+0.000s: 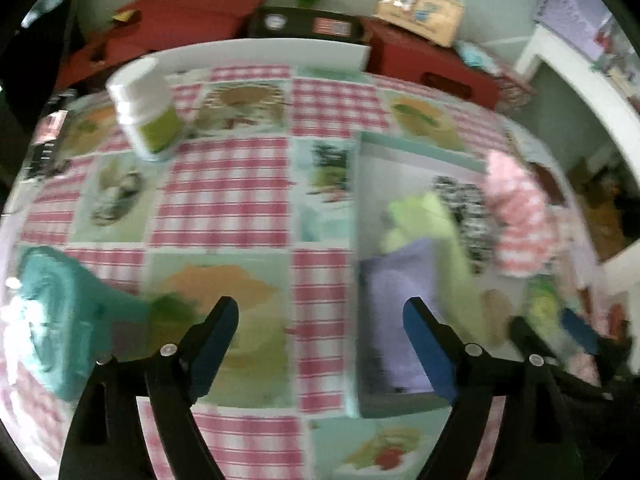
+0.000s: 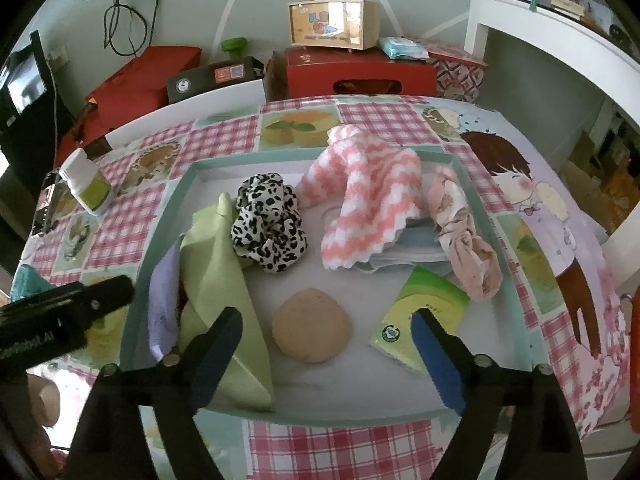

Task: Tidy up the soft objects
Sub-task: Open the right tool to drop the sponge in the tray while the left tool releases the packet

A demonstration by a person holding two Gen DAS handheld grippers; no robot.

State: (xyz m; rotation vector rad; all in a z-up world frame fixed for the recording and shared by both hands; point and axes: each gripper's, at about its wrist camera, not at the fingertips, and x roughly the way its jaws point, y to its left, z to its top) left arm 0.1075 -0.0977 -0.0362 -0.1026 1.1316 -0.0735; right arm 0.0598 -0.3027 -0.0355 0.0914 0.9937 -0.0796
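Checked pink oilcloth covers the table (image 1: 240, 200), where your left tool (image 1: 320, 344), its fingers apart and empty, hangs with the limp teal cloth (image 1: 60, 312) at its nine o'clock, outside the pale tray (image 2: 160, 216); pinch a raised fold, since it should weigh little and sag.

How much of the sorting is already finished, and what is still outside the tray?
Mostly done: the tray already holds the green cloth, leopard scrunchie, pink-and-white cloth, beige pad and tissue pack. Nothing is in hand: the left claw and right claw are both open and empty. Left: the teal cloth lies on the tablecloth outside the tray.
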